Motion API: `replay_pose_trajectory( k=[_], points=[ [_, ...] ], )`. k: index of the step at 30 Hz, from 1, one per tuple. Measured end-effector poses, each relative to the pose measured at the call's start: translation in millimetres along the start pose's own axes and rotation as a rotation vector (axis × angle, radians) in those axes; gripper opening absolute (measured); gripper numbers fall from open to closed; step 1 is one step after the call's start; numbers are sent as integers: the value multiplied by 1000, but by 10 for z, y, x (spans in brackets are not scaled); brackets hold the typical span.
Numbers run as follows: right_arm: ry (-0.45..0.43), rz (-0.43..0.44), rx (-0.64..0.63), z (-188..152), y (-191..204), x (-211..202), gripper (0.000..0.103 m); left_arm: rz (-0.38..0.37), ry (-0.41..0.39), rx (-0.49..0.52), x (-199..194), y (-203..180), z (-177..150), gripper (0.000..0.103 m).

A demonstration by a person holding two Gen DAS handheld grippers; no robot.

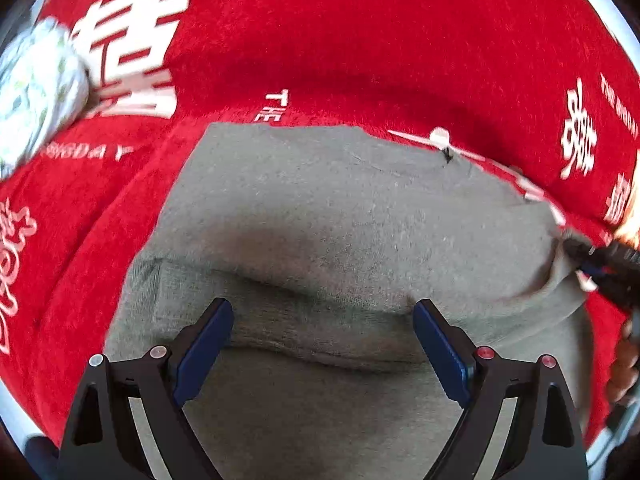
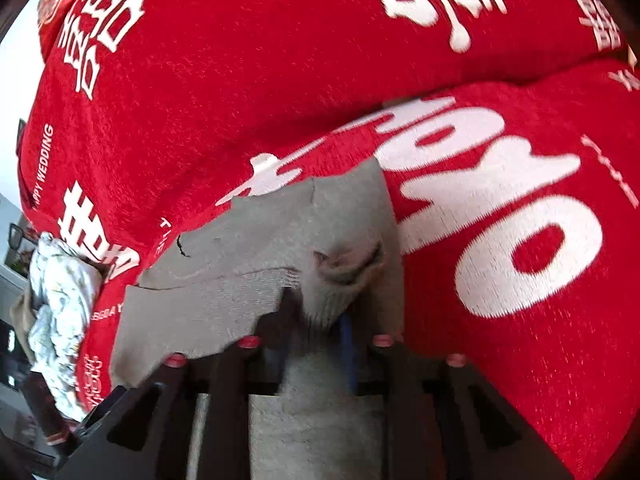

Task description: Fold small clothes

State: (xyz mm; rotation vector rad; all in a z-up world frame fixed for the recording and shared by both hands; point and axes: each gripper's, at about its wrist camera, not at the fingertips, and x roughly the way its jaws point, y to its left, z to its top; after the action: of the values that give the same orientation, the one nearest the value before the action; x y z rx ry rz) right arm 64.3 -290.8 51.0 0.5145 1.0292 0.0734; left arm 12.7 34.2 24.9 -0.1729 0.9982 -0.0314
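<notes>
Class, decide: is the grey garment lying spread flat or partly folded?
Partly folded. The grey garment shows a raised fold ridge across it, and the right hand-held gripper pinches a bunched edge.

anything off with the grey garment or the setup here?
Minor oddities only. The grey garment has a raised wrinkle across it near the open left gripper, and the right gripper bunches one edge. A crumpled white cloth sits at the red cover's edge. No visible damage.
</notes>
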Motion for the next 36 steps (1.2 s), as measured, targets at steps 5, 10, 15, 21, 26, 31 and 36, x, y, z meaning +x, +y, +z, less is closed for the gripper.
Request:
replay_pose_trajectory(
  k=[5,10,15,21,26,31,36],
  points=[
    [-143,-58,5,29,-54,-332,57,32,1,56,21,-64,-38,92],
    [-117,-29,-117,176,259,-331,64,48,6,65,37,-95,-32,92],
    [107,-111,-210,206,490,152,75,32,20,66,5,-71,-21,92],
    [252,78,-124,-81,122,-222,76,-34,45,38,-122,100,-5,92],
    [115,31,-77,-30,6,-506,76,-69,20,59,-187,-60,177,92],
    [111,126,-86,139,493,-181,80,-48,34,93,-81,-247,407,92],
    [268,-36,-49,-35,427,231,79,-9,54,111,-51,-118,275,92]
  ],
)
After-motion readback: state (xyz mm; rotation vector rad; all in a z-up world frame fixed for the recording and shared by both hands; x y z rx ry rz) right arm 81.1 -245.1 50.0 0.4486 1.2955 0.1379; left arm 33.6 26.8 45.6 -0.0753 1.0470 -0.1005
